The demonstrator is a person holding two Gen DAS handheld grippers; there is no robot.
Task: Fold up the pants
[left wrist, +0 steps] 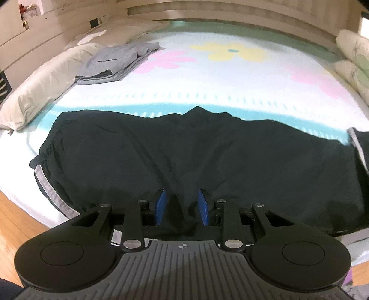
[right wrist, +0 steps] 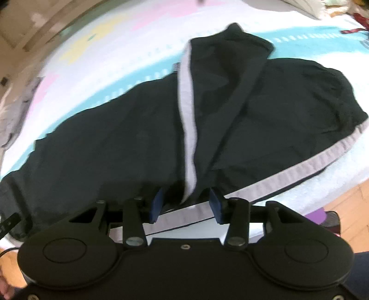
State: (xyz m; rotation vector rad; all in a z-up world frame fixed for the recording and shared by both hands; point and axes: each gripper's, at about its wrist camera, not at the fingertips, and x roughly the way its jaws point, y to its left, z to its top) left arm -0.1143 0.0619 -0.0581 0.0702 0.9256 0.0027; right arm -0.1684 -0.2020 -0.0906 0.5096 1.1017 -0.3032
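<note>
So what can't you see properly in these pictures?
- Black pants: near edge hidden behind the left gripper, left view.
- Pants: blurred by motion, right view; the right gripper covers the near hem.
- Grey clothes: kind too small to tell, left view.

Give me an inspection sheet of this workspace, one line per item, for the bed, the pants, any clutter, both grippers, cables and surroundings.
Surface: bed sheet with flower print and teal band, mostly flat.
Job's things: black pants with a grey stripe spread across the near edge; one leg part is turned back over the rest in the right wrist view.
Clutter: folded grey garment at far left, beside a pillow; more pillows at far right.
Grippers: left hand-held gripper open over the pants; right hand-held gripper open, fabric between its fingers.
Cables: nothing seen for sure.
Surroundings: wooden headboard, wood floor.
</note>
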